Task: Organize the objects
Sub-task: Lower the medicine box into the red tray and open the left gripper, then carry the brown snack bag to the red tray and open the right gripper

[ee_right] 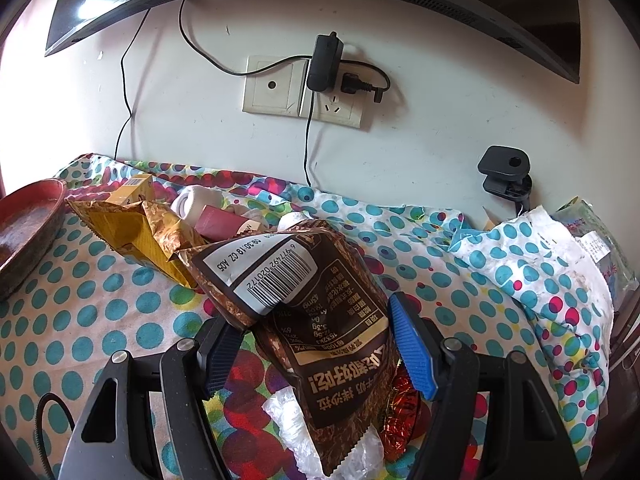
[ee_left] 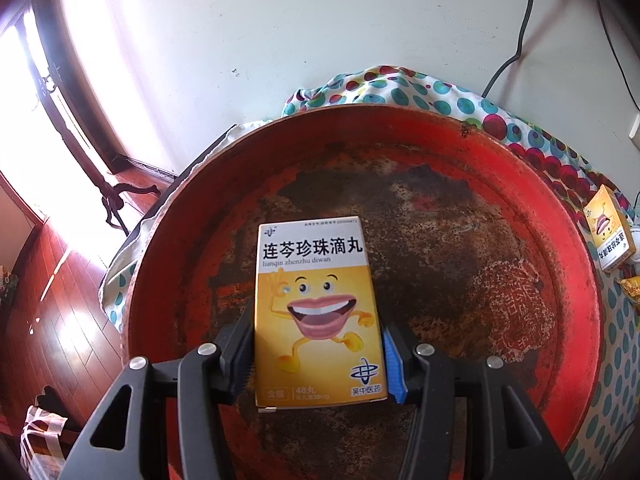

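Note:
My left gripper (ee_left: 316,360) is shut on a yellow-and-white medicine box (ee_left: 316,312) with a cartoon mouth, its pads against the box's two long sides. The box sits low over the worn floor of a round red tray (ee_left: 552,216). A second box of the same kind (ee_left: 608,236) lies on the dotted cloth right of the tray. My right gripper (ee_right: 320,348) is shut on a crumpled brown snack packet (ee_right: 304,296), barcode side up, which stands up between the blue fingers (ee_right: 412,348).
A gold packet (ee_right: 136,232), a white roll (ee_right: 196,204) and a dark red box (ee_right: 220,220) lie behind the brown packet on the dotted cloth (ee_right: 80,320). Clear plastic (ee_right: 292,412) and red foil (ee_right: 400,408) lie under it. The wall has sockets (ee_right: 304,92) and cables.

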A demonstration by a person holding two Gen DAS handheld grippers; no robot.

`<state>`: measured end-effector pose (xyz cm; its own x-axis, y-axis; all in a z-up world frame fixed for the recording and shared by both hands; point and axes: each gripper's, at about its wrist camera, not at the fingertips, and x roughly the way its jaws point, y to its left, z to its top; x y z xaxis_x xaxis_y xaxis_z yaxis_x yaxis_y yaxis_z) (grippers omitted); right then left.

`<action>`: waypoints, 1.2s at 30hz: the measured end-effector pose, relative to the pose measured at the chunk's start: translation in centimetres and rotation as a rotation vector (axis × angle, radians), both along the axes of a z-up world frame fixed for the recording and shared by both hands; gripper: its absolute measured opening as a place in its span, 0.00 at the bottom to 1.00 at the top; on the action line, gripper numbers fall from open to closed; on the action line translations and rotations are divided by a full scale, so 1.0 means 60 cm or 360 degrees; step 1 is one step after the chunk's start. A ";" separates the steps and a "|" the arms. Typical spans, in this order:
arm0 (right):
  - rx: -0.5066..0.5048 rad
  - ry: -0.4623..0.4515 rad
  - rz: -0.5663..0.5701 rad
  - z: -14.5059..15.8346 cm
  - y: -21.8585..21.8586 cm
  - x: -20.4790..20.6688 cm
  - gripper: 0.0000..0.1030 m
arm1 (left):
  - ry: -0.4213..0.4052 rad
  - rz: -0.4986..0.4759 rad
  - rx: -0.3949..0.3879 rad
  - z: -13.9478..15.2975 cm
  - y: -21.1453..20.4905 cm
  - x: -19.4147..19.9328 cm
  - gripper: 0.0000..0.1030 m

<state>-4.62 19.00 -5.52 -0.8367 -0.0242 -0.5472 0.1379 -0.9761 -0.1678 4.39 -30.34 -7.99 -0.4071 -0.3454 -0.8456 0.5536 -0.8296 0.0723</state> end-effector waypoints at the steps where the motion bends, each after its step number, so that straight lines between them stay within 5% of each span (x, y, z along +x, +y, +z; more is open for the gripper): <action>1: -0.0005 0.0003 0.0000 0.001 0.001 0.000 0.66 | -0.0003 -0.0012 -0.0004 0.001 0.004 -0.002 0.53; 21: -0.0076 0.0061 0.0008 0.010 0.007 0.015 0.66 | 0.0071 -0.0044 -0.0036 0.021 0.021 -0.003 0.59; 36: -0.0099 0.0157 0.0118 0.109 -0.040 0.044 0.66 | 0.0102 -0.0111 -0.0046 0.033 0.041 -0.008 0.59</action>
